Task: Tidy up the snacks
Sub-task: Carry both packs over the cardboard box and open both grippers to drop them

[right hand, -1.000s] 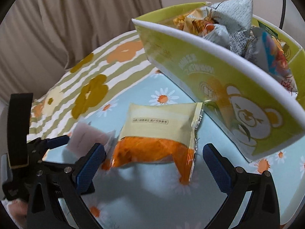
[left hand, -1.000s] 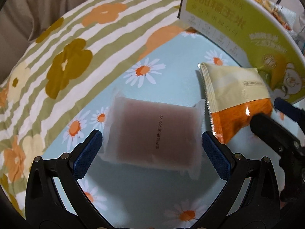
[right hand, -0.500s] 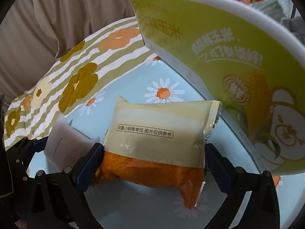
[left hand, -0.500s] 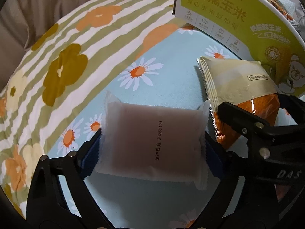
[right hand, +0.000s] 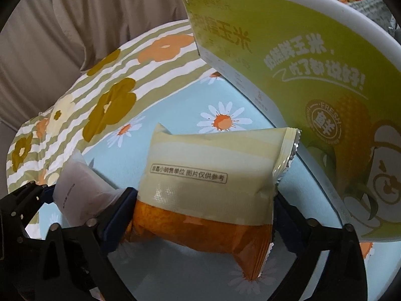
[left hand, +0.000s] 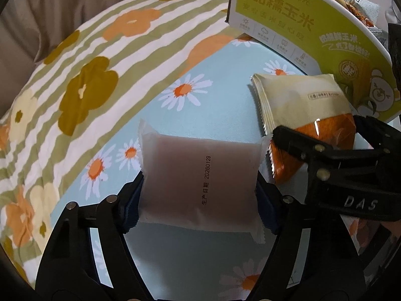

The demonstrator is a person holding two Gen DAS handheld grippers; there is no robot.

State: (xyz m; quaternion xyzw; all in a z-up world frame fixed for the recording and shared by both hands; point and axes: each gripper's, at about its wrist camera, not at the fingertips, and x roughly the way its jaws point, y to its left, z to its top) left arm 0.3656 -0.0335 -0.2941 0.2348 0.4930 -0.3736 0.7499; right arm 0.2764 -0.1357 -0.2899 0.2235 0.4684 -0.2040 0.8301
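Left wrist view: left gripper (left hand: 199, 195) clamps the frosted pink snack pack (left hand: 200, 183) on the floral cloth (left hand: 220, 115); its slick film could slip out. Right wrist view: right gripper (right hand: 204, 215) pinches the yellow-orange snack pack (right hand: 210, 188) beside the green box (right hand: 313, 80); crowded grippers may collide.

Translucent pinkish-brown rectangular snack packet (left hand: 198, 183): flat, date code printed sideways, on daisy-print cloth. Cream-and-orange foil snack pouch (right hand: 210, 188): at its 2 o'clock, orange end nearest the camera. Green snack-filled carton (right hand: 313, 75): at 1 o'clock beyond.
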